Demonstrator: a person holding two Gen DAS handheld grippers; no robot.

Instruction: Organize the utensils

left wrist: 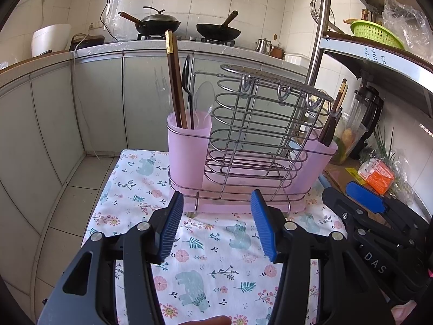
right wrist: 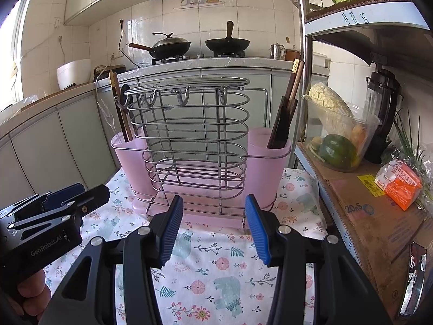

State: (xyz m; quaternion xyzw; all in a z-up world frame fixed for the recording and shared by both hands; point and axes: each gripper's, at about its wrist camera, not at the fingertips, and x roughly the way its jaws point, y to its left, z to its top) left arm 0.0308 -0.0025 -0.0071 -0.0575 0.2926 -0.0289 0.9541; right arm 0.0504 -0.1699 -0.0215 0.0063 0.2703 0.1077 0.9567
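Note:
A wire utensil rack (left wrist: pixel 257 135) (right wrist: pixel 194 140) with a pink cup at each end stands on a floral cloth. The left pink cup (left wrist: pixel 188 146) (right wrist: pixel 131 159) holds brown chopsticks (left wrist: pixel 174 81), a black spoon (left wrist: pixel 186 81) and a clear spoon (left wrist: pixel 204 100). Dark chopsticks (left wrist: pixel 333 119) (right wrist: pixel 285 116) lean in the right pink cup (left wrist: pixel 315 165) (right wrist: pixel 266 162). My left gripper (left wrist: pixel 216 224) (right wrist: pixel 62 197) hangs open and empty just before the rack. Beside it, my right gripper (right wrist: pixel 213 227) (left wrist: pixel 360 197) is open too, with nothing between its blue pads.
The floral cloth (left wrist: pixel 205 257) (right wrist: pixel 213 268) covers a small table; tiled floor (left wrist: pixel 67 203) lies left. A cardboard-topped shelf (right wrist: pixel 360 203) at the right carries a tub of vegetables (right wrist: pixel 338 138), an orange packet (right wrist: pixel 400 184) and a black blender (right wrist: pixel 384 113). Woks sit on the far stove (left wrist: pixel 189 27).

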